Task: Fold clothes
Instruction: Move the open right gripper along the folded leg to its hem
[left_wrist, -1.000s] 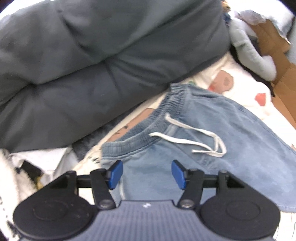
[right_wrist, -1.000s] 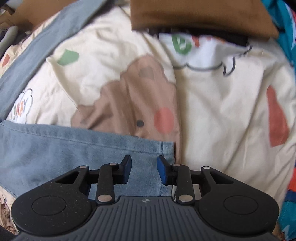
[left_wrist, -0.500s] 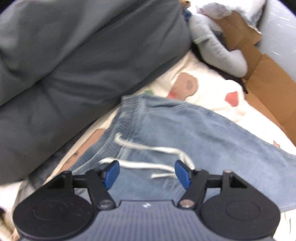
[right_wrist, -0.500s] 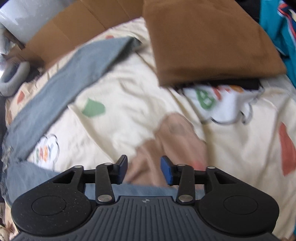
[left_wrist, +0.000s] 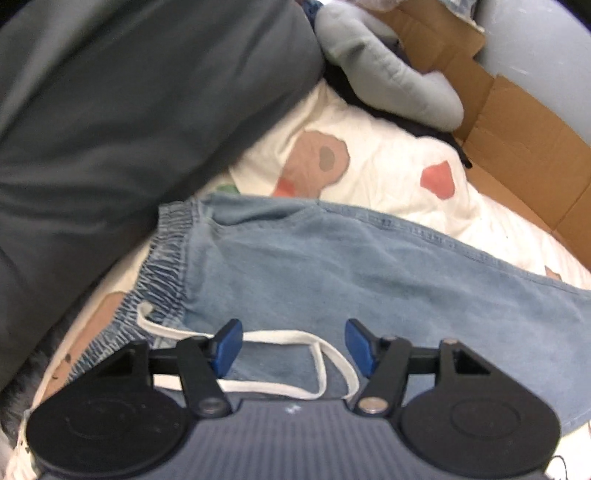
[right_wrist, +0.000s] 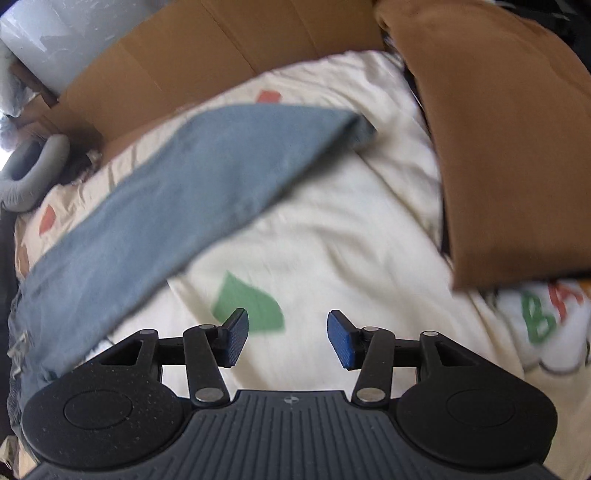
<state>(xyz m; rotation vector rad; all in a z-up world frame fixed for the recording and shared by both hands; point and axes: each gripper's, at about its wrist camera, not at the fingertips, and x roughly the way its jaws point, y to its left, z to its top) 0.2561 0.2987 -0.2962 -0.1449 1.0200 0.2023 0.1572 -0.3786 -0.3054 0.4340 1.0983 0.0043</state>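
Since a second ago: both grippers have drawn back from the jeans; the right one no longer sits over the hem but over bare bedcover, and its jaws have spread.
Left gripper (left_wrist: 293, 345): jaws wide apart, holding nothing; it hovers just over the waist end of the jeans, with the white drawstring (left_wrist: 314, 341) looping between and under the fingers.
Right gripper (right_wrist: 287, 339): jaws wide apart, empty, above the cream bedcover (right_wrist: 343, 236) near a green patch.
Jeans (left_wrist: 332, 266): spread flat on the bedcover, elastic waistband (left_wrist: 168, 258) towards the dark grey duvet; in the right view one leg (right_wrist: 177, 192) runs long and straight towards the cardboard (right_wrist: 207, 55). No fold shows in what can be seen; part of the garment is out of frame.
Stage: this fits either smoothing before a fold or releasing after laying the legs together; the pictures do not settle which.
Doing it well: I judge the drawstring should be tucked clear so it does not snag a finger; pinch only denim, at an edge, with both grippers level so the cloth does not skew.
Farther off: a brown folded cloth (right_wrist: 509, 140) lies beside the work area; keep the leg from sliding under it.
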